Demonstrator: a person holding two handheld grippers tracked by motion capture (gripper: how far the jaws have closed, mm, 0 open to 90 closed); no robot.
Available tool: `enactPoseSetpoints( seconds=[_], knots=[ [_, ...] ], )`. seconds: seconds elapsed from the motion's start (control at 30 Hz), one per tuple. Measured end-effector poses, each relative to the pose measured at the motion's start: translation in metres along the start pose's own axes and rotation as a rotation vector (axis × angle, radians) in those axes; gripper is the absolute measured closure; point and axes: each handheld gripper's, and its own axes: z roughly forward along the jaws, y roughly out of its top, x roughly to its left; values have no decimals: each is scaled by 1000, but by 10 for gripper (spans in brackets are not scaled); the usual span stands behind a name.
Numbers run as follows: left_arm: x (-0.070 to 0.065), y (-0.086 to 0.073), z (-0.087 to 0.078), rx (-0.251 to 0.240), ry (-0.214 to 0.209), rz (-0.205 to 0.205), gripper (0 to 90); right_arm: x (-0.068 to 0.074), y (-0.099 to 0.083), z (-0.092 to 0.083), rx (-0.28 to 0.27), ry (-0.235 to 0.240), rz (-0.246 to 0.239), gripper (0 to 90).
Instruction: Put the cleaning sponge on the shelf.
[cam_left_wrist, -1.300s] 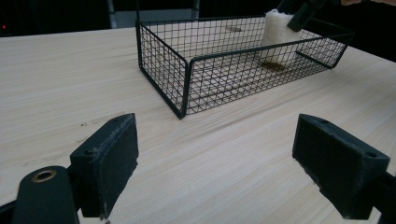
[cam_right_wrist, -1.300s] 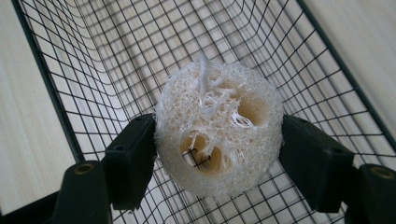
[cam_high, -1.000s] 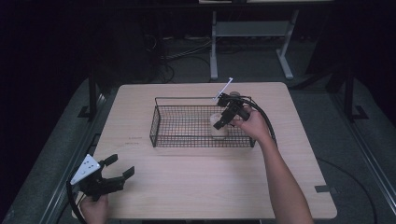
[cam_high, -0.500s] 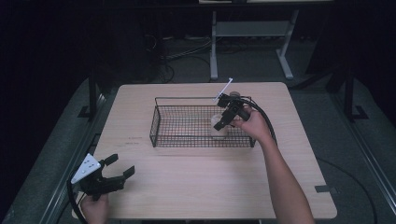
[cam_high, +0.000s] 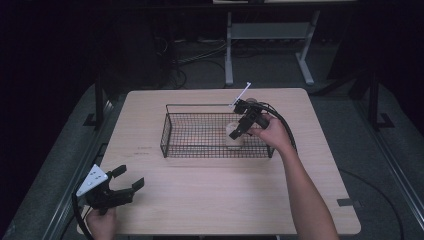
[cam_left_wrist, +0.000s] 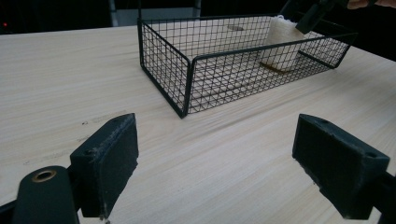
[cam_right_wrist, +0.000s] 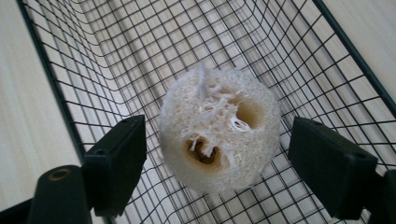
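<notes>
A pale, round piece of loofah (cam_right_wrist: 219, 126) stands on end inside a black wire basket (cam_high: 167, 131), at its right end. My right gripper (cam_right_wrist: 219, 156) reaches down into the basket from the right. Its jaws have just been opening and now stand apart on either side of the loofah (cam_high: 233, 141), with a gap at each pad. At the table's front left corner, my left gripper (cam_high: 130, 176) is open with nothing in it and points toward the basket (cam_left_wrist: 187, 84). In the left gripper view the loofah (cam_left_wrist: 280, 44) shows through the mesh.
The basket sits in the far middle of a light wooden table (cam_high: 210, 200). Bare tabletop lies between my left gripper (cam_left_wrist: 219, 158) and the basket. Behind the table stands a grey metal stand (cam_high: 270, 35) on a dark floor with cables.
In the high view the right gripper's jaws look a little wider over the loofah. Both hands stay where they were.
</notes>
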Motion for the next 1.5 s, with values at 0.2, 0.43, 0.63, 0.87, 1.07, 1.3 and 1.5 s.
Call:
enactPoseSetpoints(
  seconds=[0.2,0.43,0.63,0.87,1.07,1.3,1.5],
  knots=[
    [-1,0,-2,-2,-2,2,138,6,1,-9,-26,-9,-13,174],
    [-2,-1,-3,-2,1,1,138,11,-1,-21,-41,-17,-19,174],
    [-1,-1,-4,-1,4,3,138,11,-4,-29,-48,-15,-13,174],
    [0,-2,-3,0,6,-1,138,13,-9,-37,-37,-22,-19,169],
    [0,-2,-4,-2,7,2,138,20,-10,-46,-52,-28,-36,168],
    [0,-2,-4,-2,7,-4,138,29,-11,-56,-73,-29,-55,168],
    [-1,-2,-3,0,7,1,138,30,-16,-61,-67,-35,-57,159]
  ],
)
